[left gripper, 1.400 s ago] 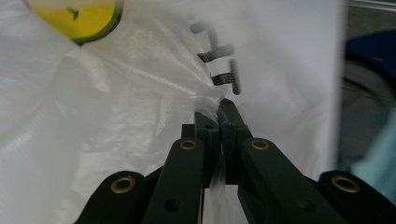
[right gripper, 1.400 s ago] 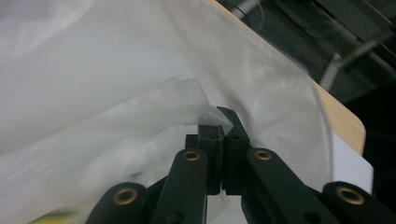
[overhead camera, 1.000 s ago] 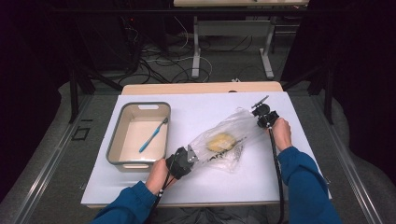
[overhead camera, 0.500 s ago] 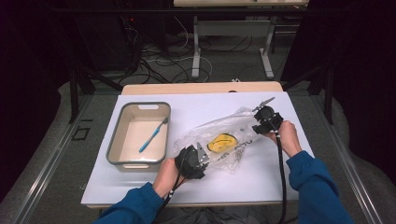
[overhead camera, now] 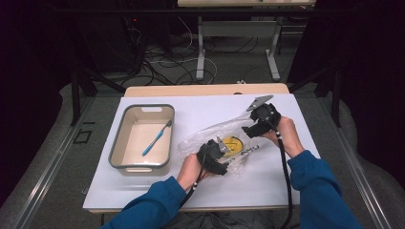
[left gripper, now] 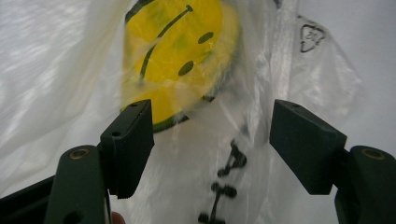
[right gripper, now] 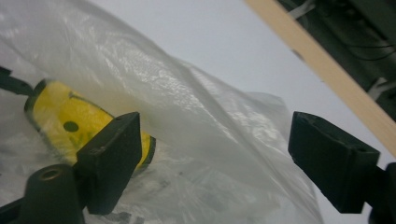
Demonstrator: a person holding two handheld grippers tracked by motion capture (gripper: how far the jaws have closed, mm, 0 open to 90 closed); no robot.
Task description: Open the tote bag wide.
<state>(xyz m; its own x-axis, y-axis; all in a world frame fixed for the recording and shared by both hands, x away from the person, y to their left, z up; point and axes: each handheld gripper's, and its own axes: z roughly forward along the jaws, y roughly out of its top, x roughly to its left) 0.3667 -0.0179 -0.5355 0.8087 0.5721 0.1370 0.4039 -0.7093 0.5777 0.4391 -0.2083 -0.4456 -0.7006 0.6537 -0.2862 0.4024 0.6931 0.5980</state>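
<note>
Both grippers have just been opening. The left gripper (left gripper: 212, 144) stands wide over one clear bag (overhead camera: 224, 143) at frame centre, gripping nothing; the right gripper (right gripper: 215, 158), also wide, holds nothing. One yellow smiley disc (left gripper: 180, 51) lies inside. One tray (overhead camera: 119, 143), centre-left, holds one toothbrush (overhead camera: 156, 138).

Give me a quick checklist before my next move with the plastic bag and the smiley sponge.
1. Left gripper jaws have just been opening, free of the plastic bag: ok.
2. Right gripper jaws have just been opening, nothing clamped: ok.
3. Smiley sponge inside the bag: ok.
4. Bag resting on the table, away from its edges: ok.
5. Bag mouth closed: cannot tell.
6. Toothbrush lying in the tray, apart from the bag: ok.
</note>
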